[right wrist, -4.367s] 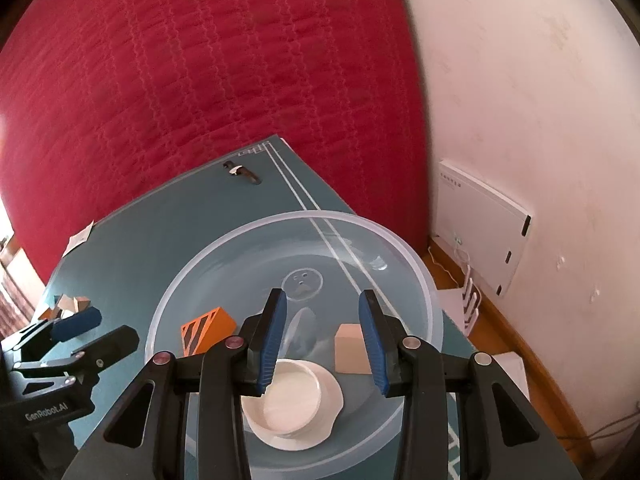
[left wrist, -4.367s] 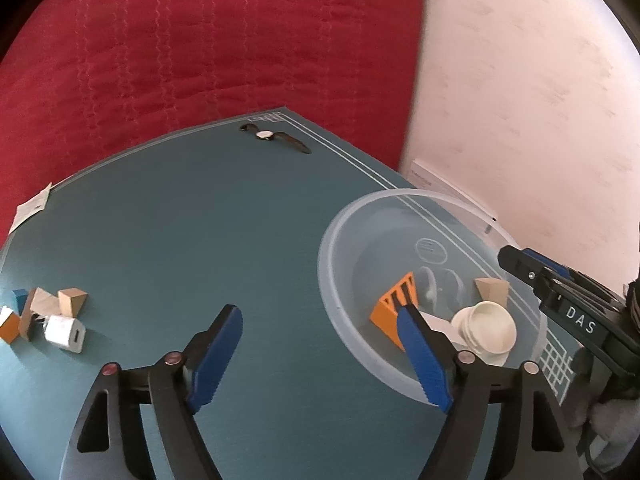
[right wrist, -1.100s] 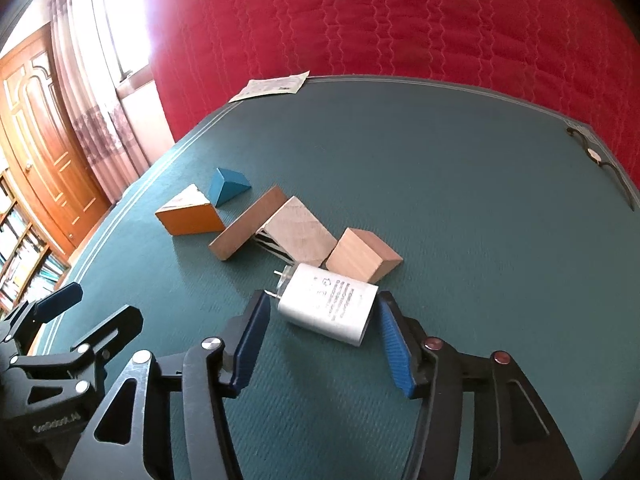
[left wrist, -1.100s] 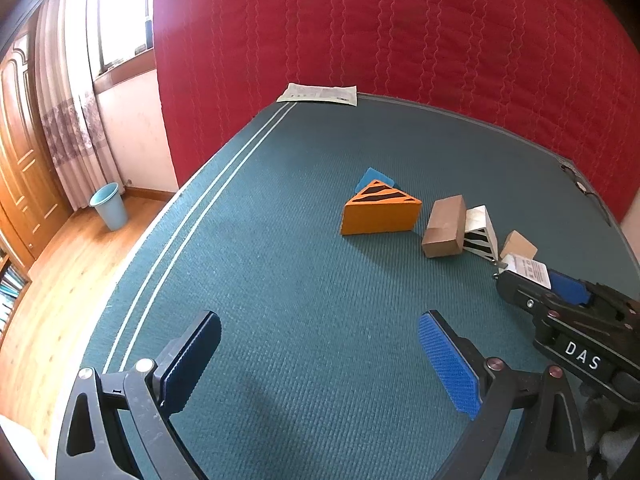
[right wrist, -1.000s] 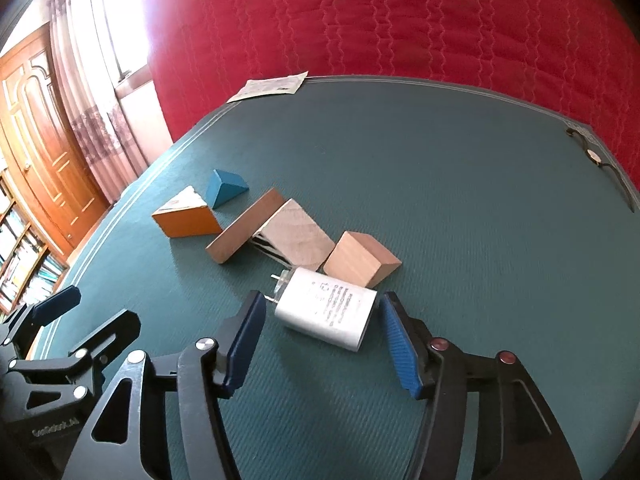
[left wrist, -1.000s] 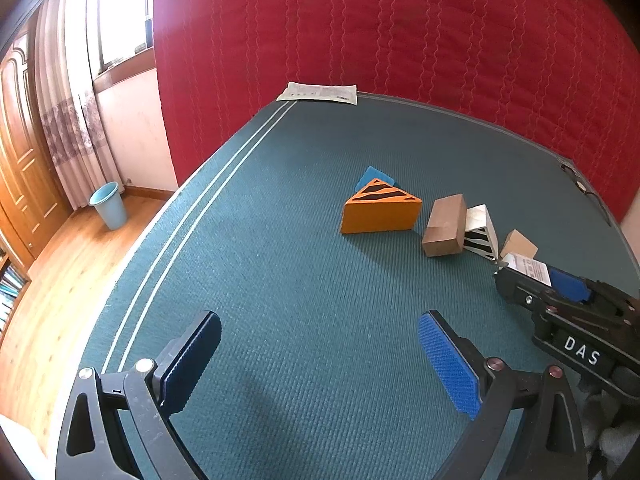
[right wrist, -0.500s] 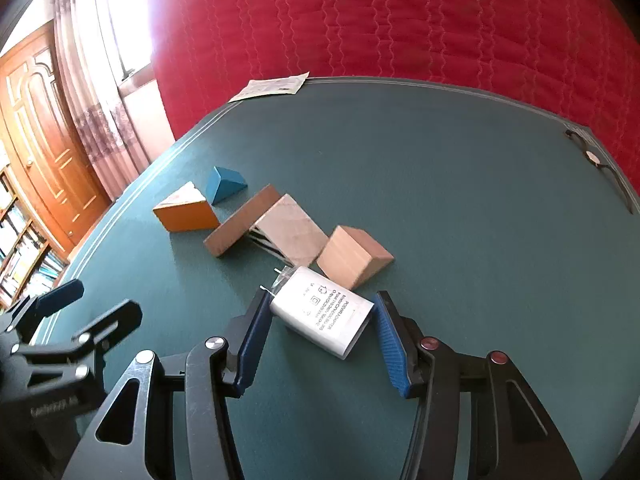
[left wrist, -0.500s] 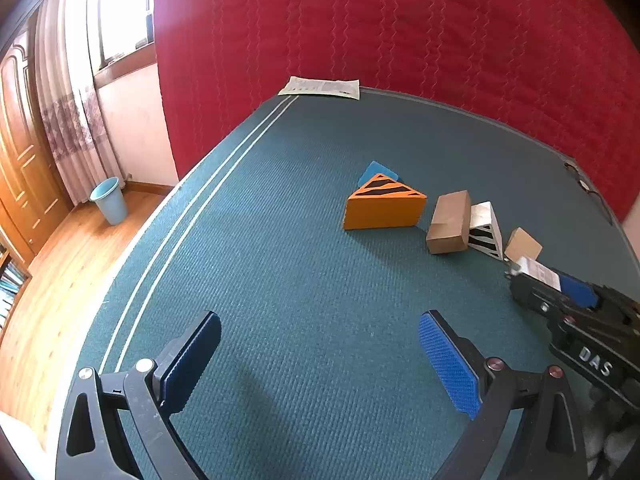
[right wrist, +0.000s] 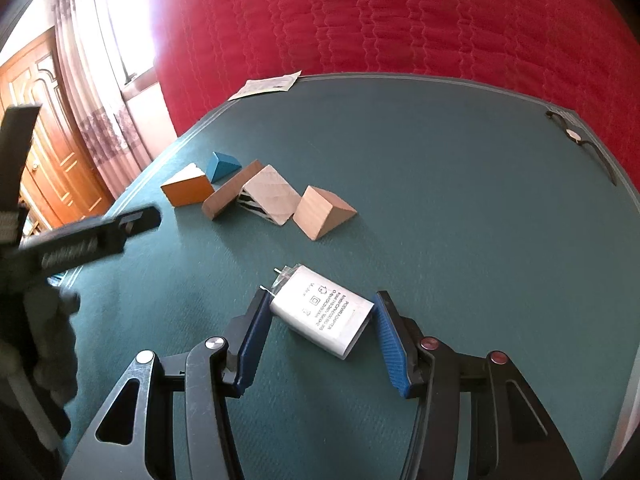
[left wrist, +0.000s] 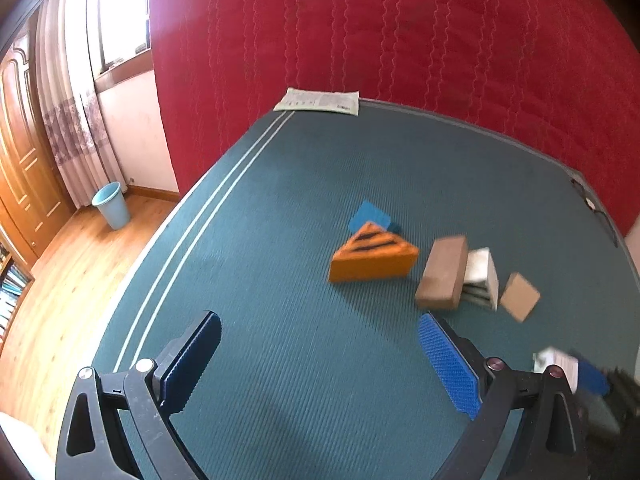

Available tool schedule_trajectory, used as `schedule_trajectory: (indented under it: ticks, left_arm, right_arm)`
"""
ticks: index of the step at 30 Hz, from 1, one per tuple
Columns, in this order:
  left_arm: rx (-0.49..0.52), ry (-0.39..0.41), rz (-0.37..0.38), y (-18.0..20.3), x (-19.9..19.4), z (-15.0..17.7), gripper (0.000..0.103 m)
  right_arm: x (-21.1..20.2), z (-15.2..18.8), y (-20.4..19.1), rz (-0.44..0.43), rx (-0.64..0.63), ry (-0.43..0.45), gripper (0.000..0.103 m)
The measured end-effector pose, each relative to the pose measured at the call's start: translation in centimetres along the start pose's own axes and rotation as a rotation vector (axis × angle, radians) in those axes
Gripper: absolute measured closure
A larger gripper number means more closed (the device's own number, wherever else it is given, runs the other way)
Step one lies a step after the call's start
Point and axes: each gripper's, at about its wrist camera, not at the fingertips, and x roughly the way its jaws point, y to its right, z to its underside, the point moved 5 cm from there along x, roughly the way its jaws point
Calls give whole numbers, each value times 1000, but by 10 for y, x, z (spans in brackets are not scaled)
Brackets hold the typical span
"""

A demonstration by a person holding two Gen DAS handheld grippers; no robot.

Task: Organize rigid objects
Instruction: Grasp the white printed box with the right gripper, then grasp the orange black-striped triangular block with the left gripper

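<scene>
Right wrist view: the right tongs (right wrist: pixel 320 336) are clamped on a white power adapter (right wrist: pixel 320 312), both blue pads against its sides and its two prongs pointing away toward the blocks; it appears lifted off the green surface (right wrist: pixel 440 184), tilted, though contact underneath cannot be ruled out. Beyond the adapter, well apart from it, lies a row of blocks: nearest, a plain wooden wedge (right wrist: pixel 323 212); just left of it a pale wedge with black stripes (right wrist: pixel 270 196), which a brown wooden bar (right wrist: pixel 230 194) leans against; then an orange wedge (right wrist: pixel 187 188) and a small blue prism (right wrist: pixel 222 165) farthest off.

Left wrist view: the left tongs (left wrist: pixel 320 360) stand wide apart and hold nothing, hovering on the near side of the orange wedge.

Progress, as judged: one pick is in hand, and the adapter has yet to be carried to its place. No container shows in either view. Five blocks remain loose on the surface, so most of the sorting appears still to come.
</scene>
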Motion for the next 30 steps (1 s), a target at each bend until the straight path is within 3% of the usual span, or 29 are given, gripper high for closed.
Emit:
schedule_trajectory:
  ticks: [9, 20, 25, 30]
  left_arm:
    - [-19, 5, -7, 22, 17, -20, 2]
    - [-31, -21, -16, 23, 42, -20, 3]
    - [-48, -61, 17, 19, 51, -18, 22]
    - [-28, -40, 19, 21, 48, -16, 40]
  right_arm:
    - [-3, 4, 2, -20, 10, 8, 50]
    - [-4, 7, 1, -28, 15, 12, 50]
    - [-4, 7, -1, -20, 9, 12, 50]
    - [-4, 6, -2, -15, 6, 12, 50]
